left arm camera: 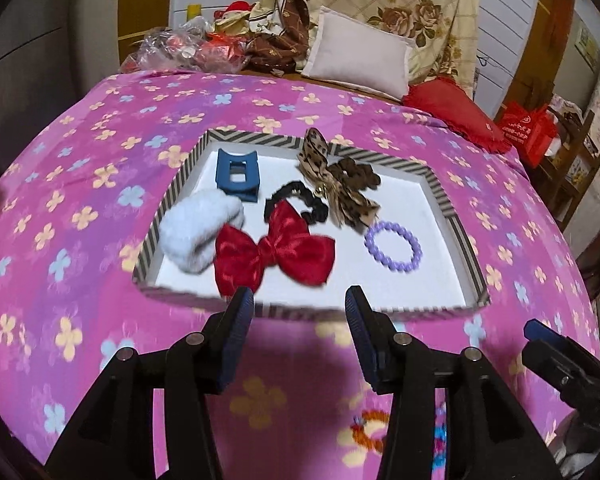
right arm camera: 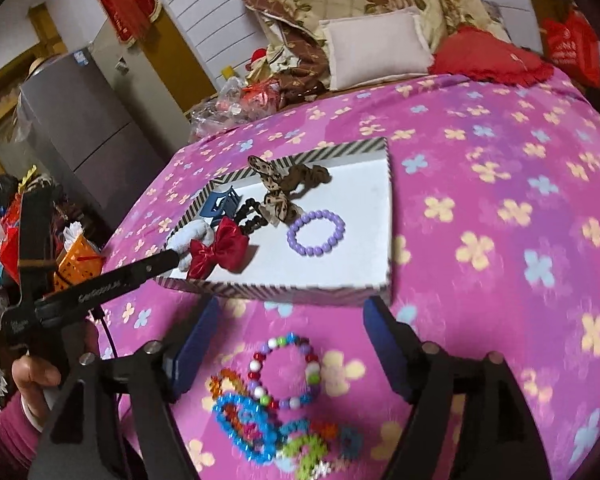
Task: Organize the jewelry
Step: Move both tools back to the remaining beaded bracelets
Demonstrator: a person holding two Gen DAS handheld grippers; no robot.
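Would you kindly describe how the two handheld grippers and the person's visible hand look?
Both the left gripper and right gripper have black angular linkages with silver pivot pins and dark blue ribbed finger pads. White lettering marks one black arm. The hand shows a magenta sleeve.

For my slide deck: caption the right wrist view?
Open right claw above loose beaded bracelets, facing the striped tray of hair accessories.

In the left wrist view the beaded bracelets (left arm camera: 370,430) are mostly hidden behind the gripper arm and blurred. In the right wrist view the blue hair claw (right arm camera: 220,206) sits partly behind the black scrunchie (right arm camera: 250,218).
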